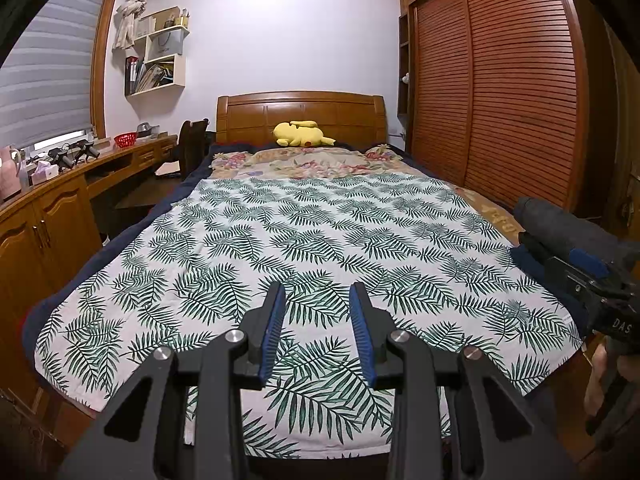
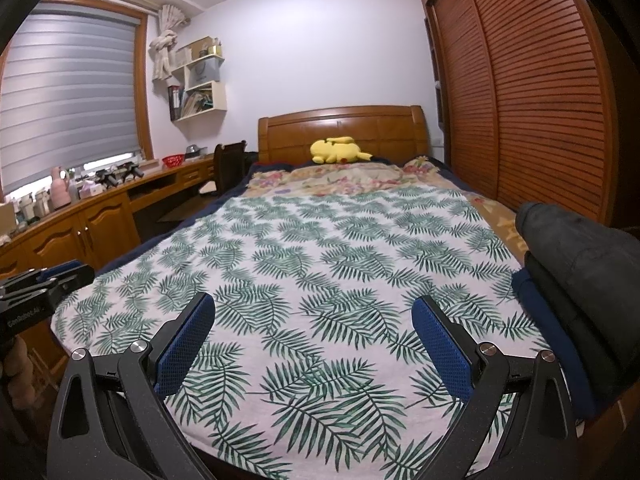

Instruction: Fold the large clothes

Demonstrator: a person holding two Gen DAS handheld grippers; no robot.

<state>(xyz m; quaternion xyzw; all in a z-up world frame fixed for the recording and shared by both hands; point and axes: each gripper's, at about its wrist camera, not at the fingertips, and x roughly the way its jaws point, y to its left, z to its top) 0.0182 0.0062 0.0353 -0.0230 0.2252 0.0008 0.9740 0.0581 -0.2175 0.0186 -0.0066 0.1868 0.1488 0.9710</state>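
Observation:
A large white cloth with green palm-leaf print [image 1: 304,248] lies spread flat over the bed; it also shows in the right wrist view [image 2: 328,272]. My left gripper [image 1: 318,292] hovers above the cloth's near edge, jaws partly open with a narrow gap, holding nothing. My right gripper [image 2: 314,308] is wide open and empty above the near part of the cloth. The right gripper's body shows at the right edge of the left wrist view [image 1: 592,280]. The left gripper's body shows at the left edge of the right wrist view [image 2: 44,288].
A stack of dark folded clothes [image 2: 576,280] sits at the bed's right edge. A yellow plush toy [image 1: 302,134] lies by the wooden headboard [image 1: 300,114]. A floral quilt [image 1: 304,164] lies beyond the cloth. A desk with clutter [image 1: 80,168] runs along the left; a louvred wardrobe [image 1: 500,92] stands at the right.

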